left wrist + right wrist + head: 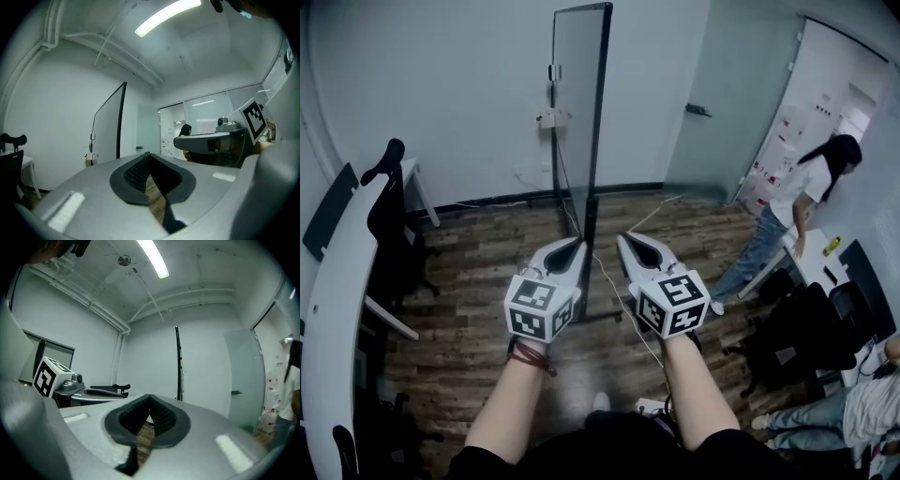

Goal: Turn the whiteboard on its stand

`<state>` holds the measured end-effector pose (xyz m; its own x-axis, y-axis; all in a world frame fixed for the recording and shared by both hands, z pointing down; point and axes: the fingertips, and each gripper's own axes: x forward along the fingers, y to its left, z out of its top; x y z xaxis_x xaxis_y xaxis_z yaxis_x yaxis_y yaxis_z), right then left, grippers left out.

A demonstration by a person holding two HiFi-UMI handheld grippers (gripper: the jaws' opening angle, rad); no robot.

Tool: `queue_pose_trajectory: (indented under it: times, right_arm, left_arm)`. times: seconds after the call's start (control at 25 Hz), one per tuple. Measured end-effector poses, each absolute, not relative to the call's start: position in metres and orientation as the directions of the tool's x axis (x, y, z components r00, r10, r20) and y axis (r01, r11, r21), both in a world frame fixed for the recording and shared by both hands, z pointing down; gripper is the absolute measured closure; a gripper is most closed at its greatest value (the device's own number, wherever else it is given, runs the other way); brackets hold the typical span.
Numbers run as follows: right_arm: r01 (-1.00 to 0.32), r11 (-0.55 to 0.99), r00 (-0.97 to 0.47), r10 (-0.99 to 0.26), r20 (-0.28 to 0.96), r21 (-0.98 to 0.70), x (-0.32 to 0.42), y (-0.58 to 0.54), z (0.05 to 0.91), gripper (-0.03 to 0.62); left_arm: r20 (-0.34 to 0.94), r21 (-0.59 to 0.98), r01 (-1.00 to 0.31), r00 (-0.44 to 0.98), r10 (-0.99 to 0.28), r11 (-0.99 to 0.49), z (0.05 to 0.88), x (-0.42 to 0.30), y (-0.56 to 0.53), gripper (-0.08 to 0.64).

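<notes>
The whiteboard (579, 103) stands upright on its dark stand (588, 272) in the middle of the room. It is turned almost edge-on to me in the head view. My left gripper (577, 247) and right gripper (624, 241) are held side by side just in front of its lower edge, apart from it. Both are shut with nothing between the jaws. In the left gripper view the board (110, 126) rises beyond my shut left gripper (150, 155), with the right gripper (211, 143) beside it. The right gripper view shows the board's thin black edge (178, 362) past my shut right gripper (149, 397).
A long white desk (337, 281) and a black chair (394, 216) line the left wall. On the right, a person (806, 202) stands by a table near the open doorway. Black chairs (806, 337) and a seated person (853, 412) are closer. A cable and a power strip (649, 406) lie on the wooden floor.
</notes>
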<state>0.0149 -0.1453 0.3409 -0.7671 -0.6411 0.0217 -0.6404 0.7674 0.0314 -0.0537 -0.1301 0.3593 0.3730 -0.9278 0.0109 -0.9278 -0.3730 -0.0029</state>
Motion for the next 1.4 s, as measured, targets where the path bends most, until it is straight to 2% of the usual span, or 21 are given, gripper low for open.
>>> queue_pose_trajectory:
  times: [0.36,0.76,0.96,1.4]
  right_arm:
    - [-0.601,0.799,-0.799,-0.601,0.014,0.028,0.020,-0.239,0.333,0.589]
    - [-0.565,0.825,-0.825,-0.564,0.030,-0.009,0.017,-0.293,0.363,0.589]
    - [-0.561,0.827,-0.828,-0.560,0.028,-0.037,0.006,-0.314,0.370,0.589]
    - [-0.581,0.814,-0.814,-0.581,-0.004,0.005,-0.034,-0.366,0.352,0.578]
  left_arm:
    - [0.027,-0.013,-0.951,0.310,-0.950,-0.310,0.350,-0.049,-0.221,0.563]
    - [0.023,-0.035,-0.973,0.226,-0.974,-0.226,0.365,-0.058,-0.270,0.563]
    - [0.064,-0.040,-0.972,0.227,-0.972,-0.230,0.381,-0.063,-0.284,0.563]
    - [0.036,-0.027,-0.967,0.252,-0.967,-0.253,0.367,-0.111,-0.351,0.562]
